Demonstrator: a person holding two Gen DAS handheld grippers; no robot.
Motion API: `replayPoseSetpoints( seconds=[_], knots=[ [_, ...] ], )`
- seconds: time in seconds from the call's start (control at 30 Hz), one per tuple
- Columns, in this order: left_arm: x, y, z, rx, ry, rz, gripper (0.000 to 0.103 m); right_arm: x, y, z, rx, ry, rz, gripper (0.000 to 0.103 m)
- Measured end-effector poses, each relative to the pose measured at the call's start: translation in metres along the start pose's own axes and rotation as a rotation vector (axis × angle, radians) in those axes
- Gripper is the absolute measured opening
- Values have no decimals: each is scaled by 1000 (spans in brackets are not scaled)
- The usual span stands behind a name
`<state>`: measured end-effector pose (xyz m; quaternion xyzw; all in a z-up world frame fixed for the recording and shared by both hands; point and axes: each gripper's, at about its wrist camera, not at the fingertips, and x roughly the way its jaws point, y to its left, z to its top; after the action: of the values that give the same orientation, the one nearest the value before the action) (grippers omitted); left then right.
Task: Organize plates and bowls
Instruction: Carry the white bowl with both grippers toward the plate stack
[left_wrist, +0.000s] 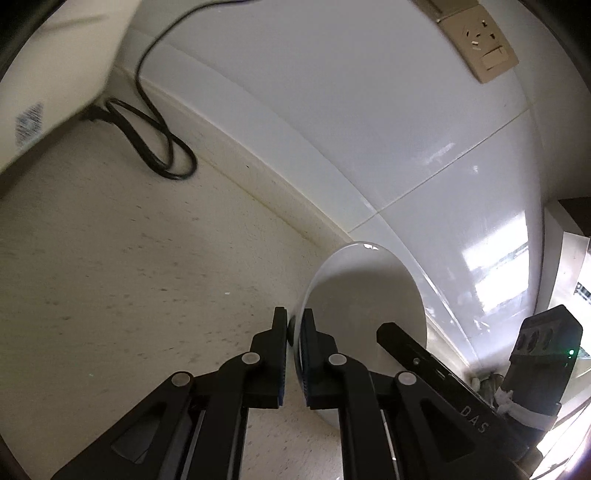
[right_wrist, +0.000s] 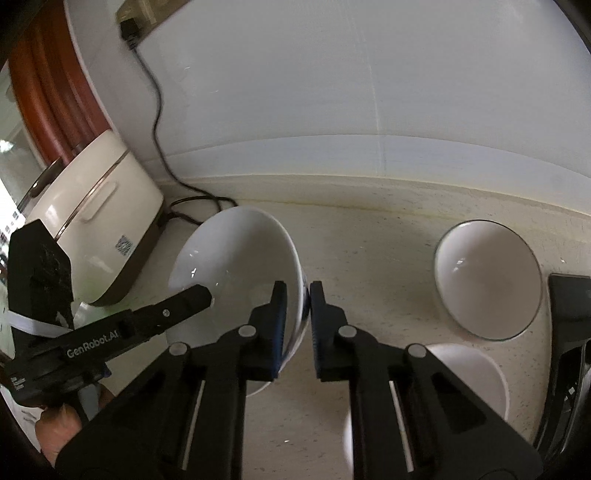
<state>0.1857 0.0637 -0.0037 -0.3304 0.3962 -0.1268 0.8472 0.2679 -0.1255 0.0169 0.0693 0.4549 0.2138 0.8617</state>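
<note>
A white bowl (right_wrist: 236, 254) with a blue pattern on its outside is tilted over the speckled counter (right_wrist: 369, 251), its inside facing the right wrist camera. My right gripper (right_wrist: 297, 291) is shut on its near rim, one finger inside and one outside. My left gripper (right_wrist: 205, 293) reaches in from the left onto the opposite rim. In the left wrist view the same bowl (left_wrist: 365, 295) stands on edge with my left gripper (left_wrist: 294, 321) shut on its rim. A finger (left_wrist: 397, 339) of the right gripper lies against its far side.
A white bowl with a dark rim (right_wrist: 487, 280) leans at the right, another white dish (right_wrist: 476, 373) in front of it. A cream rice cooker (right_wrist: 92, 221) and its black cable (right_wrist: 159, 110) stand at the left by the tiled wall. A black object (right_wrist: 569, 314) is at the right edge.
</note>
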Motion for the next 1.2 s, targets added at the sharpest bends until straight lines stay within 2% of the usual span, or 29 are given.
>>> replayPoseSetpoints(
  seconds=[0.33,0.73,0.87,1.2],
  knots=[
    [-73,35,-16,-31,-76,128,7,10,76,-25,-154,45,83,14],
    [-143,93,-59,-169,-174,233,7,29,140,-67,-319,119,179,14],
    [-151,103,-68,-189,-188,268,7,36,152,-76,-349,137,184,14],
    [-147,115,-74,-238,-182,292,8,45,158,-85,-364,178,189,14]
  ],
)
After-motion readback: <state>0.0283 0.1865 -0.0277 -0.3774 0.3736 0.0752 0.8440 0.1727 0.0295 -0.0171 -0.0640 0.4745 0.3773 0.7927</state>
